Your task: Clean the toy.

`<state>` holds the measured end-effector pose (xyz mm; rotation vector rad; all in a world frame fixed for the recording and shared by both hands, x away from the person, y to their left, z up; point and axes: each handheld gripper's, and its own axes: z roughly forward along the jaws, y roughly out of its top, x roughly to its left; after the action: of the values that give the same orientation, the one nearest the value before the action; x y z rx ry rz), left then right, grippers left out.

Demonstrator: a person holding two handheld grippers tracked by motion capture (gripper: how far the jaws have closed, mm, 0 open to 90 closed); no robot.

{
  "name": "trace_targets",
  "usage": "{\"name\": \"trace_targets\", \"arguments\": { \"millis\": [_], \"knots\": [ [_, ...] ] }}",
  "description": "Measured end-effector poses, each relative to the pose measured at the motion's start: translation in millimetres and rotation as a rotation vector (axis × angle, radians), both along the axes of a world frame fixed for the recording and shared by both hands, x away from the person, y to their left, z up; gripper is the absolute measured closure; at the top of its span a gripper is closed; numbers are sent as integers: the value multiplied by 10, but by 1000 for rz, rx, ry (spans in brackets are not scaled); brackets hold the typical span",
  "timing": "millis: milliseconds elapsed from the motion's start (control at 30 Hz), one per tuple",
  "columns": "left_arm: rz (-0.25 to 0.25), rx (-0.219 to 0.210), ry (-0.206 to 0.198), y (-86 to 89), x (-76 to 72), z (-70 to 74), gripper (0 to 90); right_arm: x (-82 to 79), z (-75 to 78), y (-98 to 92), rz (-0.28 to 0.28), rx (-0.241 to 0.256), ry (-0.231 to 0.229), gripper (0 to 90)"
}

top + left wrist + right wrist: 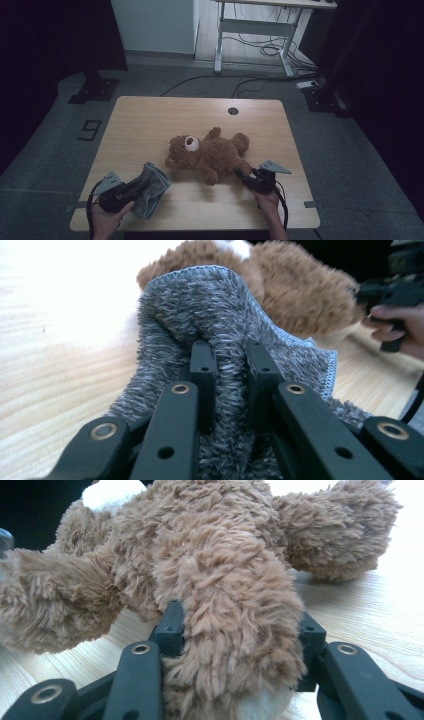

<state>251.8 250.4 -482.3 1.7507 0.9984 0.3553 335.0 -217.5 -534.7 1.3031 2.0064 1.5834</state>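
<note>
far half of worktop [150, 115]: bare wood, lots of room to pass; just a small round hole [233, 110] near the far edge.
middle: the teddy bear [210, 152] lies here and blocks the way across.
near left corner: the grey cloth [152, 187] and the left claw [142, 184] fill it.
near right corner: the right claw [239, 174] sits around the bear's leg.
near edge, between the claws: an open strip of wood.
left and right edges: free.
</note>
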Motion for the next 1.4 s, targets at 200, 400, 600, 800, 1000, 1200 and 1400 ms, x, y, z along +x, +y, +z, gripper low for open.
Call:
{"name": "trace_targets", "arguments": {
  "millis": [200,400,600,800,1000,1200,1400],
  "knots": [
    [-26,-28,-52,-111,45,186,776,-3,-1,1,-1,1,2,540],
    [-73,-60,-72,-422,266,252,778,-13,-4,8,-5,0,1,540],
    [-116,-24,-100,-929,513,309,779,-5,-10,4,-2,5,4,541],
    [-118,70,-69,-1357,767,214,780,-7,-6,4,-2,2,3,541],
    [-66,152,-57,-1447,832,-1,783,-3,-5,-5,1,0,1,554],
    [-38,154,-66,-1325,798,-51,783,-1,-6,-10,-3,-3,2,562],
    [12,165,-74,-1039,715,-5,783,12,-12,-28,3,1,6,564]
  ]
}}
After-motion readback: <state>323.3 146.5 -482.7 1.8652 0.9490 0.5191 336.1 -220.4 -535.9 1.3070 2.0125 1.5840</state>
